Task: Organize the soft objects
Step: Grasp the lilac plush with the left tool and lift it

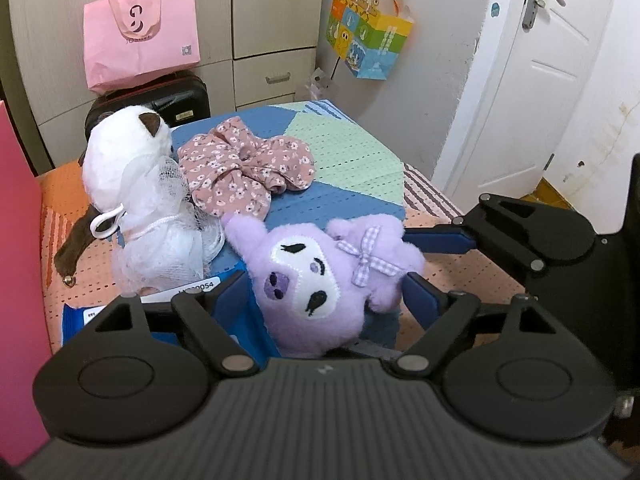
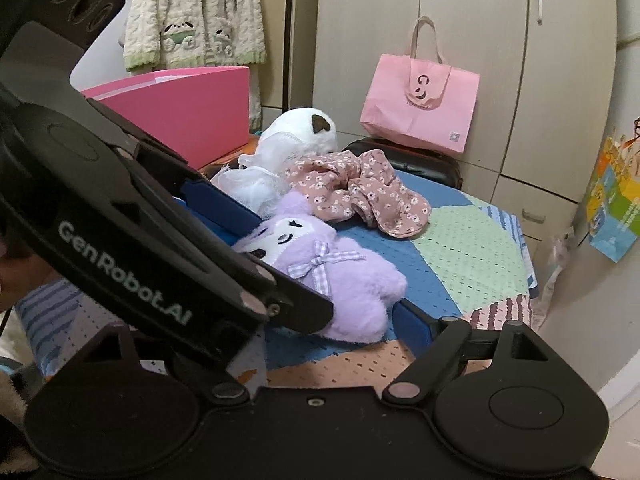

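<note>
A purple plush toy [image 1: 316, 276] with a checked bow lies on the patchwork table [image 1: 352, 152]. My left gripper [image 1: 324, 292] has its blue fingers on both sides of the plush, closed against it. The right gripper [image 1: 440, 236] shows at the right in the left wrist view, one blue finger touching the plush's right side. In the right wrist view the plush [image 2: 340, 280] lies behind the left gripper's body [image 2: 140, 208]; my right gripper [image 2: 328, 320] looks open, its left finger hidden. A white plush in netting [image 1: 136, 184] and a pink floral scrunchie [image 1: 248, 168] lie behind.
A pink box [image 2: 180, 108] stands at the table's left. A pink tote bag [image 1: 140, 32] sits on a black suitcase [image 1: 176, 100] behind the table. A colourful gift bag [image 1: 368, 32] hangs on the wall. A white door [image 1: 532, 80] is at right.
</note>
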Motion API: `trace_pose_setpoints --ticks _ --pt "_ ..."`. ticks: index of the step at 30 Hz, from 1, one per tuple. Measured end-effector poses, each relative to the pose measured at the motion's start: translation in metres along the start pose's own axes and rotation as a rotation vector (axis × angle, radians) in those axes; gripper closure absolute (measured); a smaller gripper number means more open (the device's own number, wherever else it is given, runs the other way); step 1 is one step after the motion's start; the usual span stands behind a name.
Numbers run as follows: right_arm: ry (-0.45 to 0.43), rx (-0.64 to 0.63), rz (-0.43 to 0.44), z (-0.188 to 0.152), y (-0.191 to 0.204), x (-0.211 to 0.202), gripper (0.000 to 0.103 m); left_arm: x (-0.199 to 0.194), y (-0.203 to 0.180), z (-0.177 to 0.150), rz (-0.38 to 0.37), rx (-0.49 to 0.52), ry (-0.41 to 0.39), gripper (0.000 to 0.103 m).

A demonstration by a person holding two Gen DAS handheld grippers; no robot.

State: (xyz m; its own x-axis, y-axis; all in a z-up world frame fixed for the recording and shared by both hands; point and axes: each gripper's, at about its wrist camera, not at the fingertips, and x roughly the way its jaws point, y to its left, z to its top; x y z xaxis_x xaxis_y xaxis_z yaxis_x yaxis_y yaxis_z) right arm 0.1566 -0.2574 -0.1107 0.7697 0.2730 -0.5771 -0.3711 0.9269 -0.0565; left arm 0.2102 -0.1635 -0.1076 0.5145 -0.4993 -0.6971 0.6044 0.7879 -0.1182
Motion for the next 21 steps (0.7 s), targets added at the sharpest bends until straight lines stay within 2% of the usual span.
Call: trace_pose_setpoints --ticks 2,7,15,21 --pt "-0.007 0.001 -0.012 -0.001 0.002 0.0 0.016 0.0 0.0 -0.004 0.003 -0.03 -0.017 0.02" --pt "-0.031 0.057 0.004 -0.004 0.001 -0.001 0.026 -0.003 -0.005 -0.011 0.011 -0.04 -0.053 0.023" --pt "-0.104 0.072 -0.013 -0.016 0.009 -0.014 0.027 -0.014 -0.015 -0.015 0.002 0.005 -0.068 0.027" --pt "-0.134 0.058 -0.049 -0.017 0.014 -0.027 0.029 -0.025 -0.024 -0.015 -0.081 0.059 -0.087 0.026"
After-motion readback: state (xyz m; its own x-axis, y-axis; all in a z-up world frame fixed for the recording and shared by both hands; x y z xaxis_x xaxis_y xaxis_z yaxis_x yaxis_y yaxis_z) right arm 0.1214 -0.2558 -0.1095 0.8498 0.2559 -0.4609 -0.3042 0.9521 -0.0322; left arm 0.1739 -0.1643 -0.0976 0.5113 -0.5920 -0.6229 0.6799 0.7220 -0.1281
